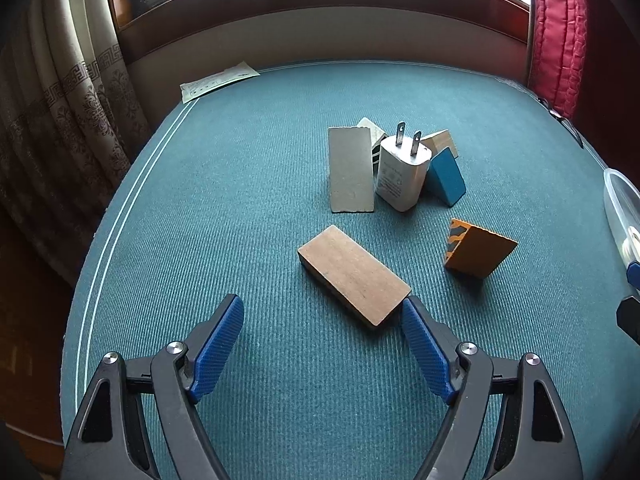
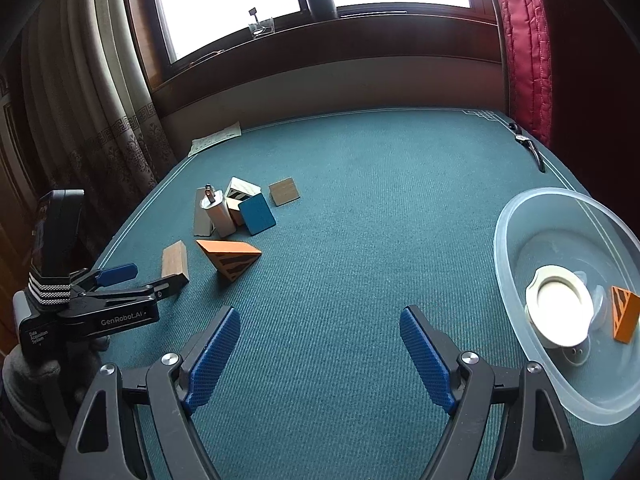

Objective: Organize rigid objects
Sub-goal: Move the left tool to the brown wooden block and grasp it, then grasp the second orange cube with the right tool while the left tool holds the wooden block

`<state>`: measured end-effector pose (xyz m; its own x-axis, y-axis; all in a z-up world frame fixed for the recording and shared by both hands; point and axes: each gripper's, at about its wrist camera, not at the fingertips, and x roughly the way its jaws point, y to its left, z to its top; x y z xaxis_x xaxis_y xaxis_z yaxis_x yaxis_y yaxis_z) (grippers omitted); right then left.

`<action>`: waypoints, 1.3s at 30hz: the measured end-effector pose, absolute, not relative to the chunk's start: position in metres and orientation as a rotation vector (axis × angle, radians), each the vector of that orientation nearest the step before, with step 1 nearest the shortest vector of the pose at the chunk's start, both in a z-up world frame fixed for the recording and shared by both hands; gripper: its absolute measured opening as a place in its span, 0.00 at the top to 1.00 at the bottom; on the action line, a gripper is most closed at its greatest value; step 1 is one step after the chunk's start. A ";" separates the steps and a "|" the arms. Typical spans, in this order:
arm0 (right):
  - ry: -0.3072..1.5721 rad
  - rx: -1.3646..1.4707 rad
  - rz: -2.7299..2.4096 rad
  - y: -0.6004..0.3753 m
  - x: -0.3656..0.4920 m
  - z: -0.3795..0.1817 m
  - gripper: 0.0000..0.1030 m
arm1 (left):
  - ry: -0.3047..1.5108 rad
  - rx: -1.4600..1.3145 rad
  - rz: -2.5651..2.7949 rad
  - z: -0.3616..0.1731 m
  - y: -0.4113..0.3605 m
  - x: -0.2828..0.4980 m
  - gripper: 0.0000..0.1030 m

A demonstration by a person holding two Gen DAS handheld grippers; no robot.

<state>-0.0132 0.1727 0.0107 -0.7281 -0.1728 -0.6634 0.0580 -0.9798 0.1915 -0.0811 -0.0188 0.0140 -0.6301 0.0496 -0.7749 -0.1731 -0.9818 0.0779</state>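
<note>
Ribbed teal worktop [image 1: 240, 200], flat wood block [image 1: 354, 274] just ahead of the left gripper [image 1: 322, 344], fingers open and empty, white charger [image 1: 402, 178] upright among wedges, right gripper [image 2: 320, 356] open, empty, clear plastic bowl [image 2: 520, 216] beside it holding an orange wedge [image 2: 624, 314].

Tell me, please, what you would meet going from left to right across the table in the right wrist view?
Left gripper → brown block → charger → orange wedge → blue block → small brown tile → clear bowl holding a white ring and an orange piece.
</note>
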 end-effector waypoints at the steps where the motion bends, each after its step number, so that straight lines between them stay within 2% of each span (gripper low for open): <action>1: -0.238 1.104 -2.797 0.172 -0.013 0.010 0.17 | 0.234 -1.281 2.720 0.013 -0.017 -0.082 0.21; 5: -0.229 1.122 -2.786 0.168 -0.015 0.008 0.17 | 0.250 -1.265 2.716 0.012 -0.015 -0.092 0.21; 15: -0.231 1.172 -2.758 0.164 -0.023 0.001 0.17 | 0.154 -1.278 2.709 0.011 -0.025 -0.107 0.21; 18: -0.231 1.187 -2.746 0.161 -0.026 -0.001 0.17 | 0.132 -1.269 2.692 0.011 -0.026 -0.106 0.25; 21: -0.226 1.200 -2.734 0.157 -0.028 -0.004 0.17 | 0.130 -1.244 2.676 0.012 -0.025 -0.104 0.37; 22: -0.226 1.205 -2.730 0.156 -0.029 -0.005 0.17 | 0.136 -1.235 2.675 0.012 -0.023 -0.104 0.38; 39: -0.235 1.245 -2.633 0.124 -0.055 -0.011 0.18 | 0.050 -1.177 2.801 0.019 -0.042 -0.099 0.38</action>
